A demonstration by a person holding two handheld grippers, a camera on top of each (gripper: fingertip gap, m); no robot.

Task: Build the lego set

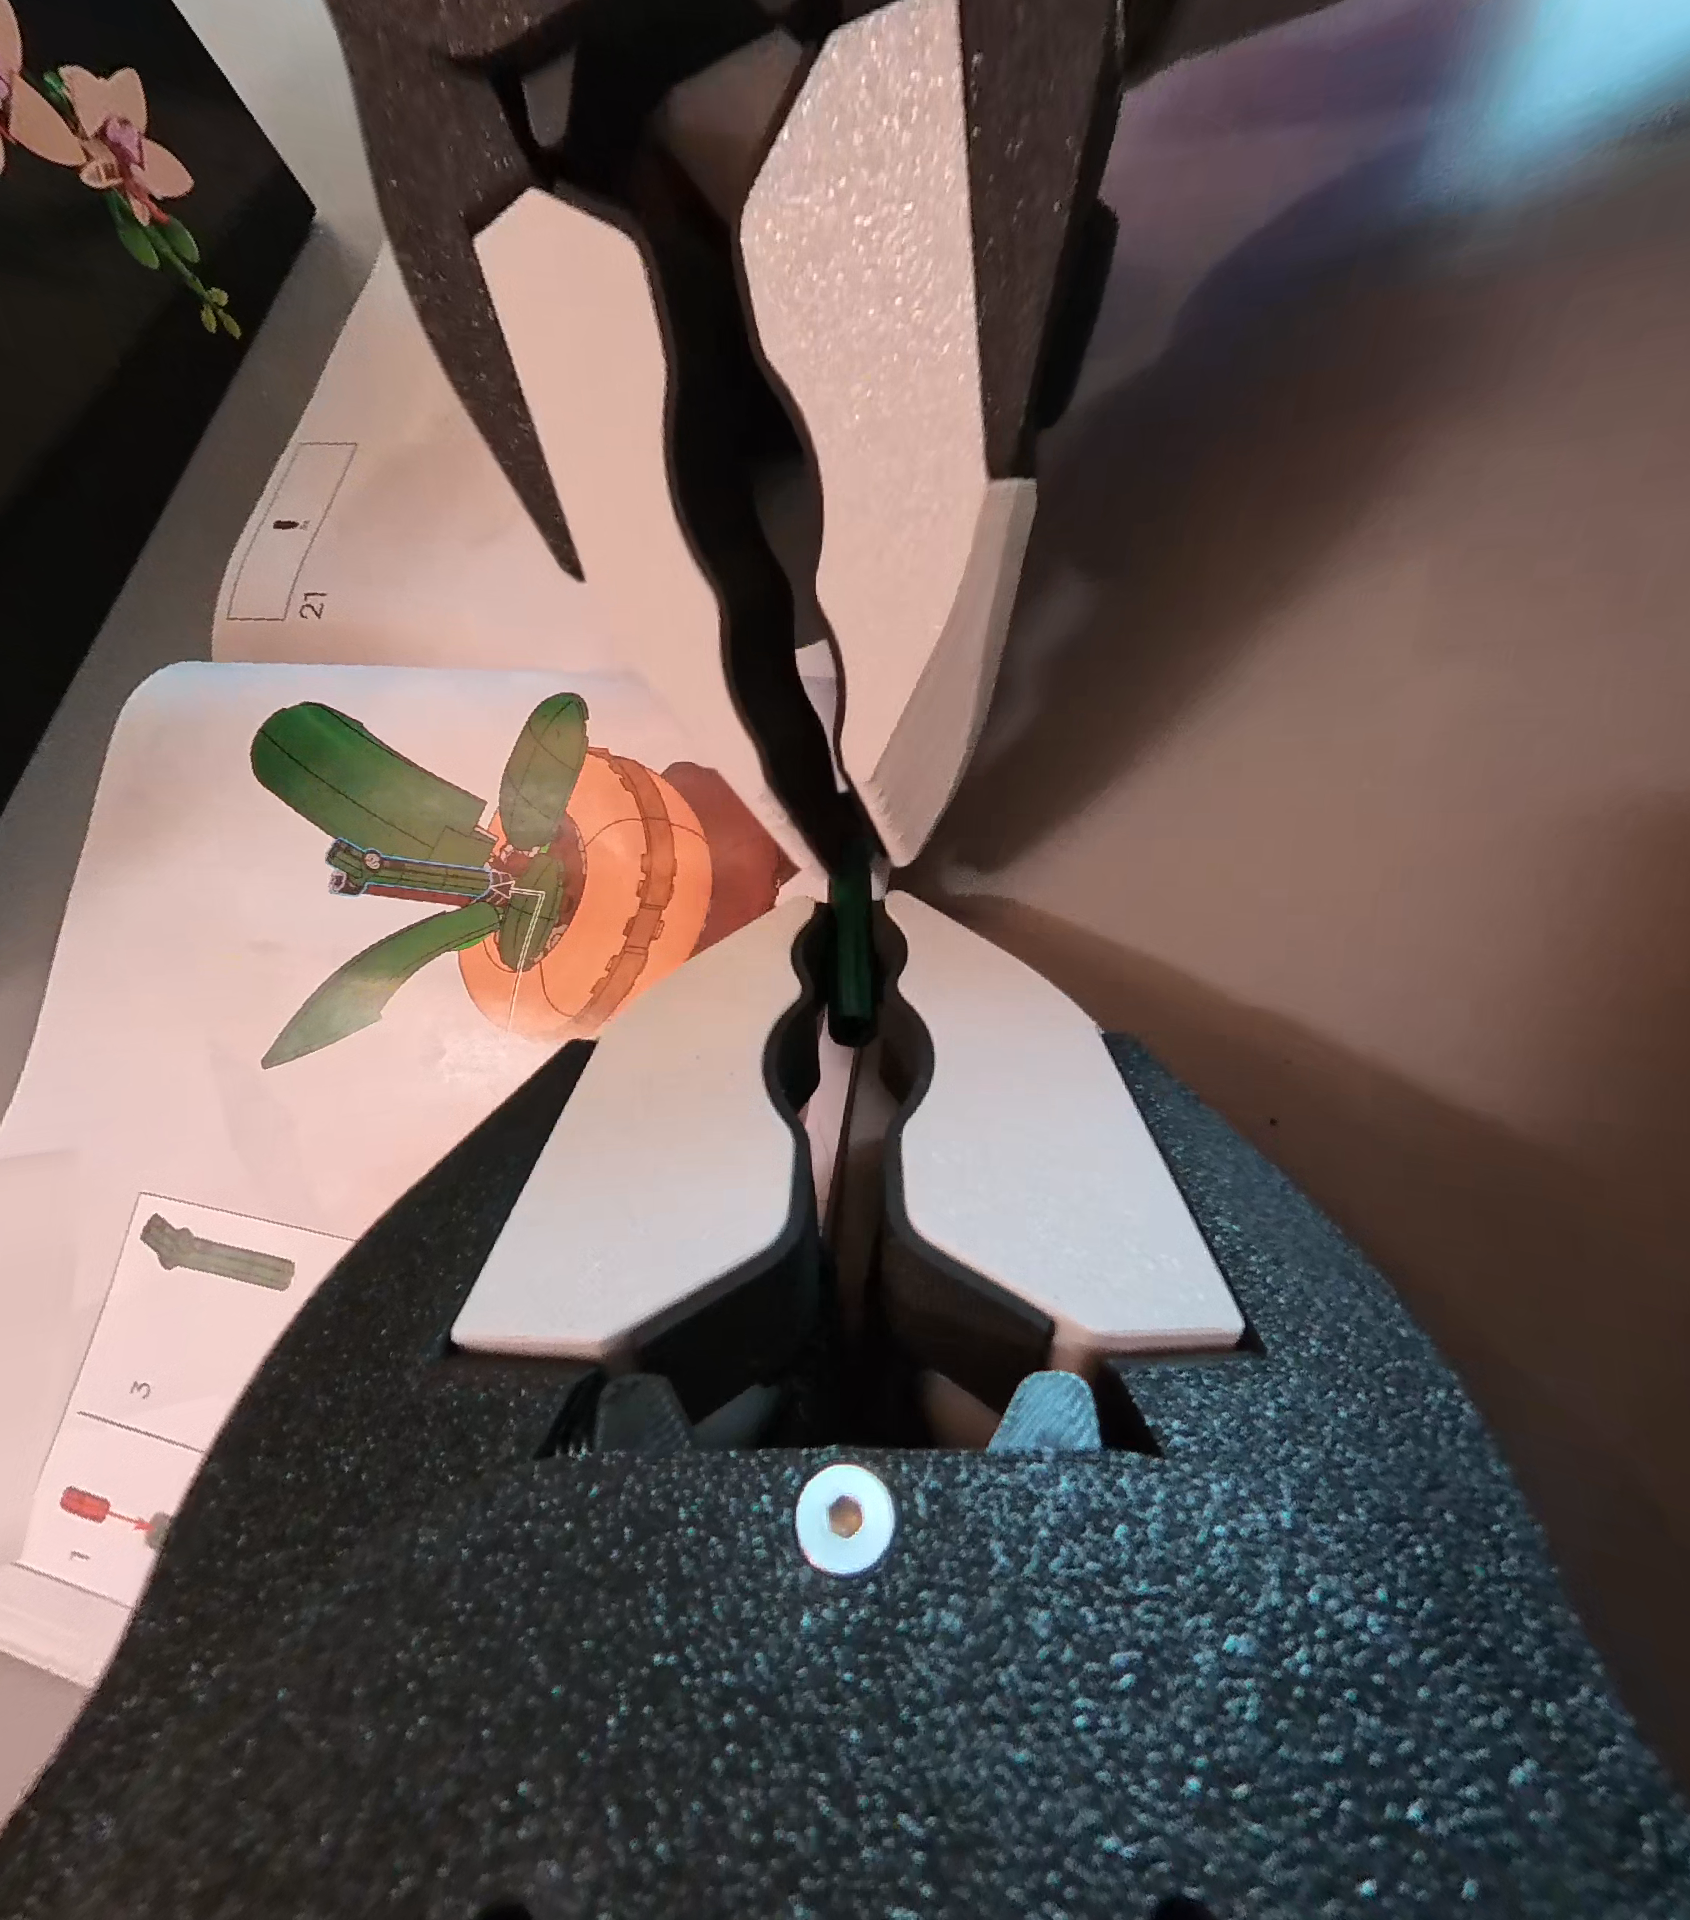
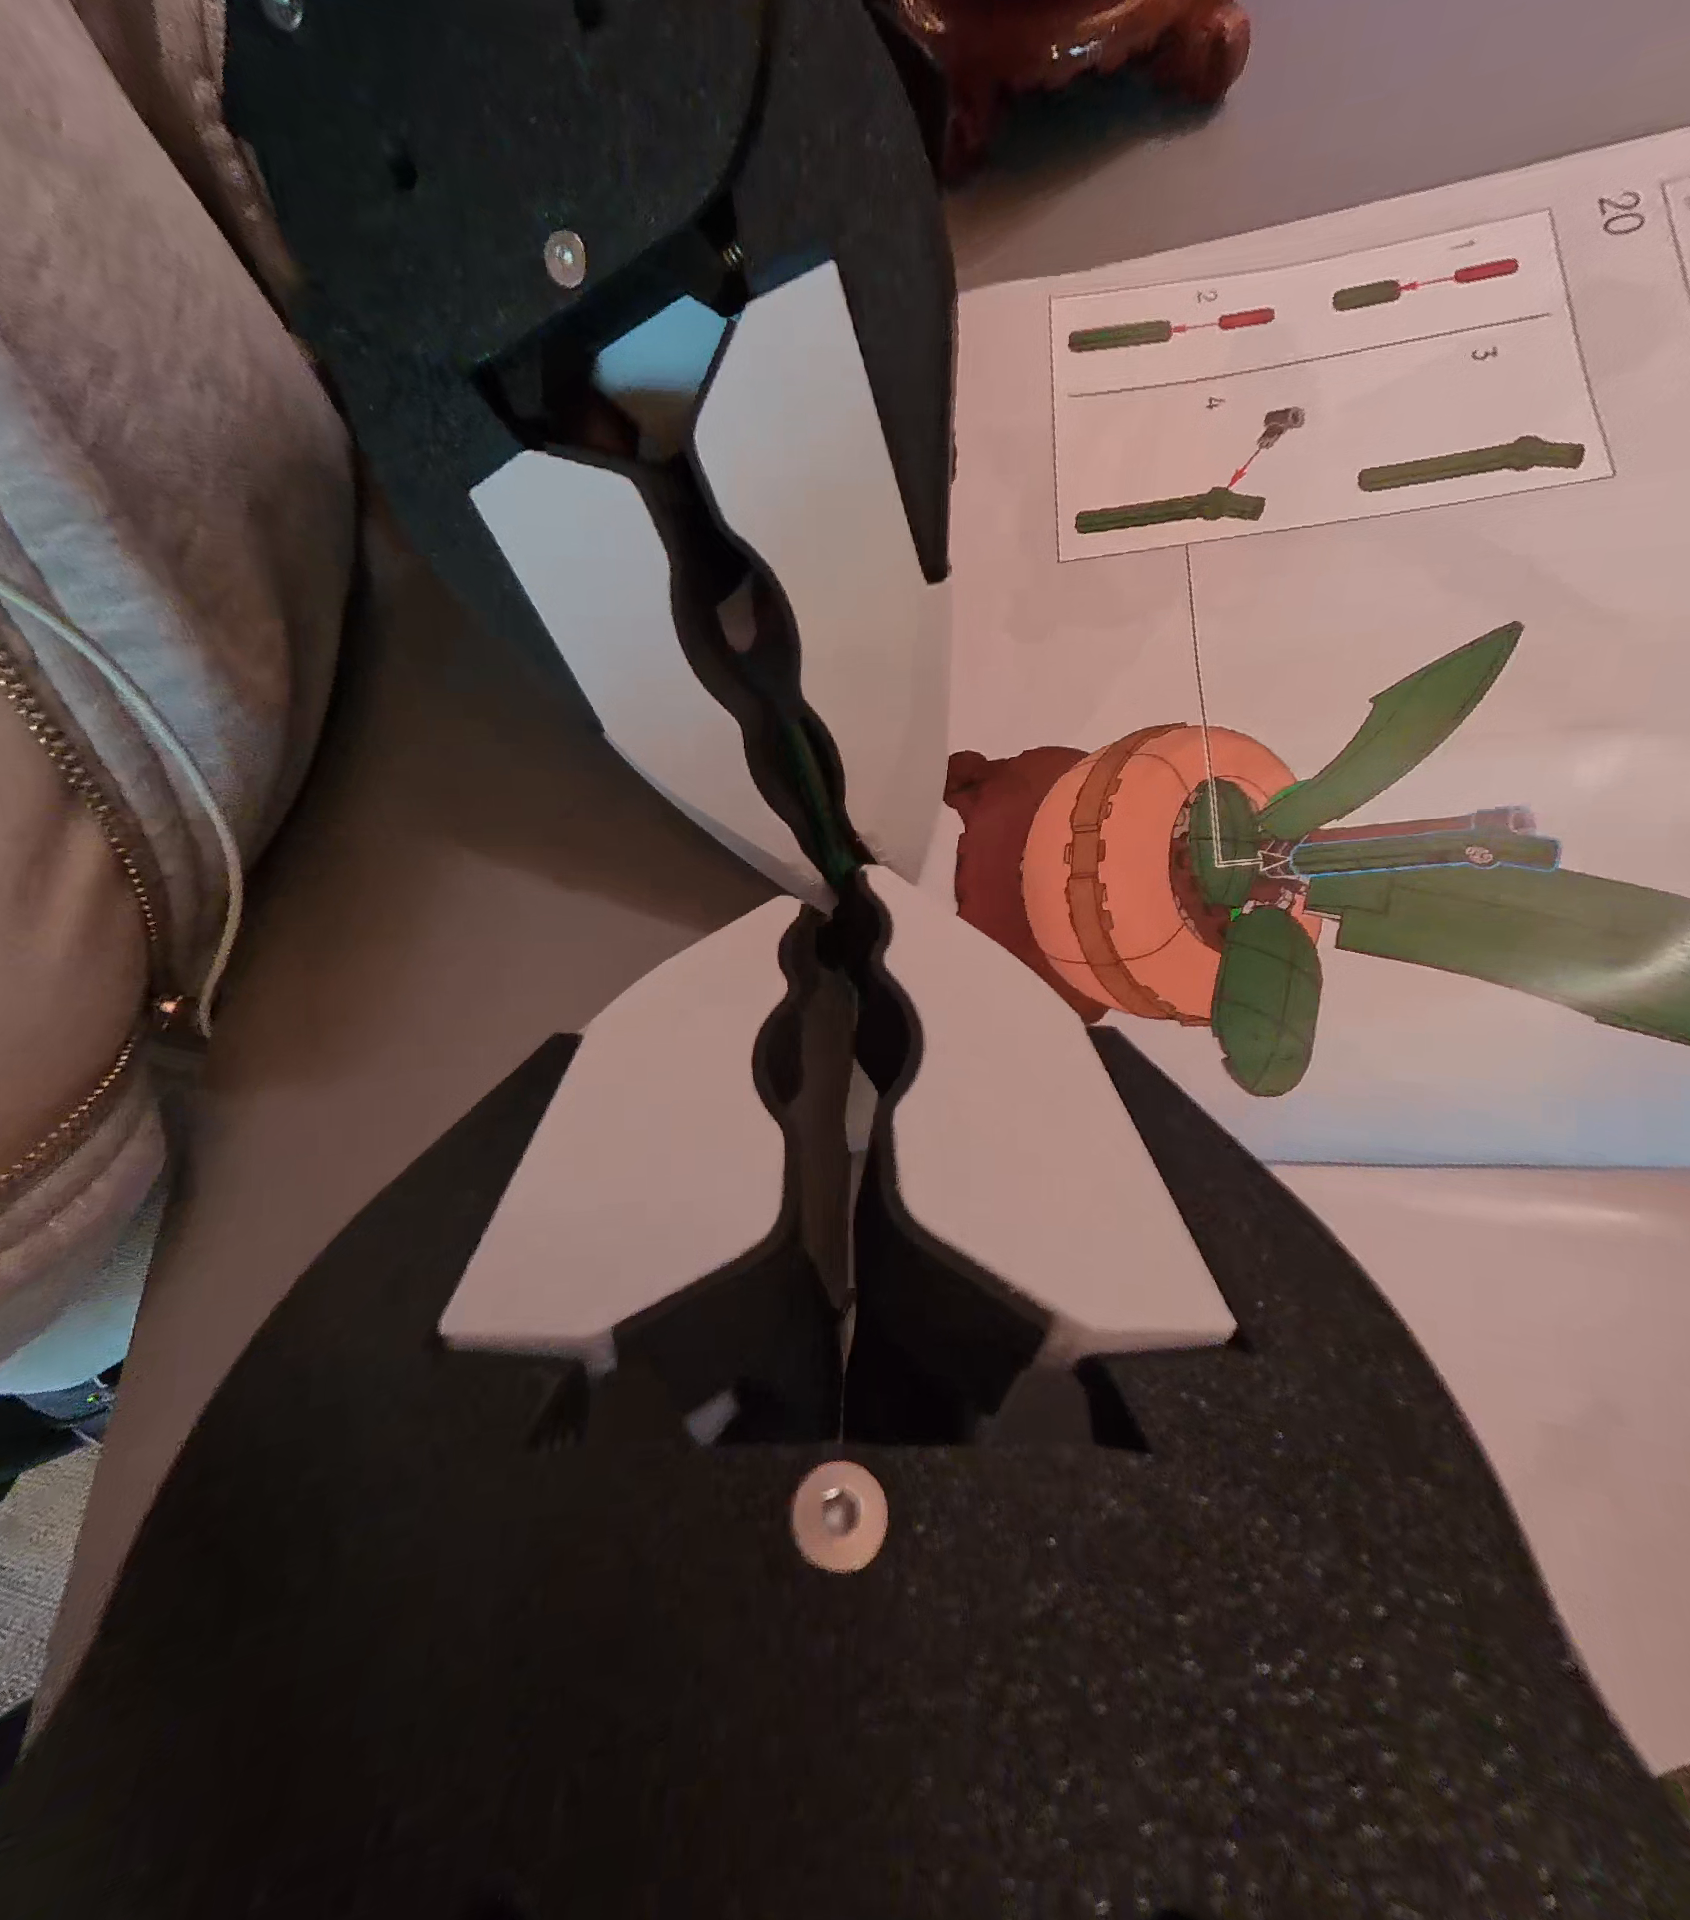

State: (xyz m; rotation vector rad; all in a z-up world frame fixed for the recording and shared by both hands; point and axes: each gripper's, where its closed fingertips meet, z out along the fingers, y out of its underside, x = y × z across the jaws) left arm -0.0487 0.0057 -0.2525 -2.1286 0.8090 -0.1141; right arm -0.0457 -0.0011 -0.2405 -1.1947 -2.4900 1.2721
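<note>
So I'm mid stem-build here. My left gripper point(image 1: 846, 914) is pinching a dark green stem piece point(image 1: 849, 961) at the tips, and the right gripper point(image 2: 846, 914) meets it nose to nose above the desk point(image 2: 1028, 229). Its tips look pressed together, though I can't tell what it holds. The instruction booklet point(image 2: 1443, 644) lies open under them, showing the pot with leaves. My guess: joining stem segments, flowers all still to come. No trays or bins in sight, only the black set box point(image 1: 41, 416) off to the side.
</note>
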